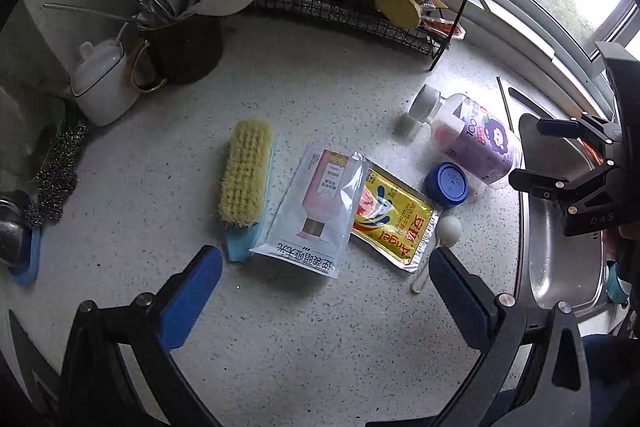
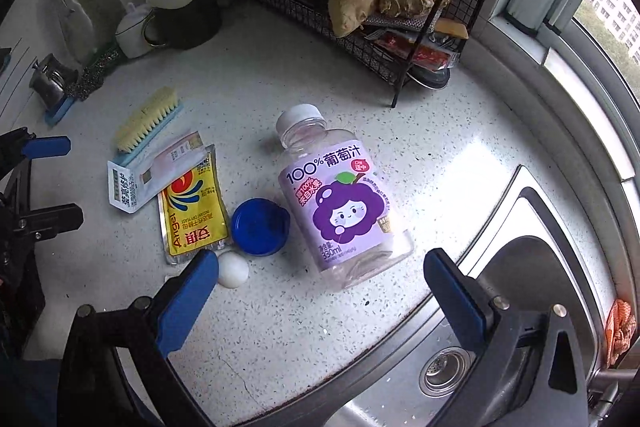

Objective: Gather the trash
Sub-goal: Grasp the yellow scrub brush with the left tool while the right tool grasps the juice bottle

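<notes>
Cap [image 2: 260, 227] btwn packet [image 2: 194, 205] & bottle [image 2: 344, 203]

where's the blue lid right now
The blue lid lies on the speckled counter, centre-left in the right wrist view, between the yellow Angel packet and the lying grape juice bottle, just beyond a small white spoon.

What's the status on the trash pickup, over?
Left gripper and right gripper open, empty. Grape juice bottle, yellow packet, white pouch untouched on countertop. Nothing blocking.
</notes>
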`<action>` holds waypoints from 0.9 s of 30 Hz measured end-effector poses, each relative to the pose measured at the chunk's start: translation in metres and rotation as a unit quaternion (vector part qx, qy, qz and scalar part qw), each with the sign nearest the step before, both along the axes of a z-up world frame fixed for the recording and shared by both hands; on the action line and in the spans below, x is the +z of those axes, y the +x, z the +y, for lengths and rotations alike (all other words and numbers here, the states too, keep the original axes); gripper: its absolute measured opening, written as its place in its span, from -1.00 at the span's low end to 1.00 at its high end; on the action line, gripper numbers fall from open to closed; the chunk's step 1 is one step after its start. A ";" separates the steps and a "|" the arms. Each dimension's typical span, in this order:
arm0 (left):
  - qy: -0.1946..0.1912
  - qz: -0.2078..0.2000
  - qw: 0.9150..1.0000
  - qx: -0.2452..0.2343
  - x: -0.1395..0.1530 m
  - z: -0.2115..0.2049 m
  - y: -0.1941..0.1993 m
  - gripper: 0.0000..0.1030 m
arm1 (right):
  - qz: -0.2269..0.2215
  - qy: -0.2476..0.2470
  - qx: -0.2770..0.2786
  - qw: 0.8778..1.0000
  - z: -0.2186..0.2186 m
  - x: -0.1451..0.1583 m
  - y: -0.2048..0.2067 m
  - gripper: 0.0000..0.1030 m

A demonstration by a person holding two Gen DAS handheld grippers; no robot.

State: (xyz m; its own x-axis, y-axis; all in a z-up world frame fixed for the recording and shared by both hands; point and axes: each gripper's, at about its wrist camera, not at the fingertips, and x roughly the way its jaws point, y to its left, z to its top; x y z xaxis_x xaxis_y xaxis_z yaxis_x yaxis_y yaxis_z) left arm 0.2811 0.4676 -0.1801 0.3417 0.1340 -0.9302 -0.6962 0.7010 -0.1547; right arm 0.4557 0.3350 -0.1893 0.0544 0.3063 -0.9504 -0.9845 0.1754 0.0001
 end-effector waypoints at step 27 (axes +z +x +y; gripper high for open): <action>-0.026 0.064 0.998 0.001 -0.040 0.077 0.002 0.99 | 0.041 -0.047 0.039 0.997 0.052 -0.042 0.008 0.33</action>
State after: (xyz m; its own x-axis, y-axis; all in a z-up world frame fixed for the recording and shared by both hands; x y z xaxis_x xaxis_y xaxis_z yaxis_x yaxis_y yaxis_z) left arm 0.2827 0.5446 -0.2199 0.2187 0.0851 -0.9721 -0.7136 0.6934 -0.0998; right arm 0.4632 0.3869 -0.2316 -0.0455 0.2167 -0.9752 -0.9924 0.1019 0.0689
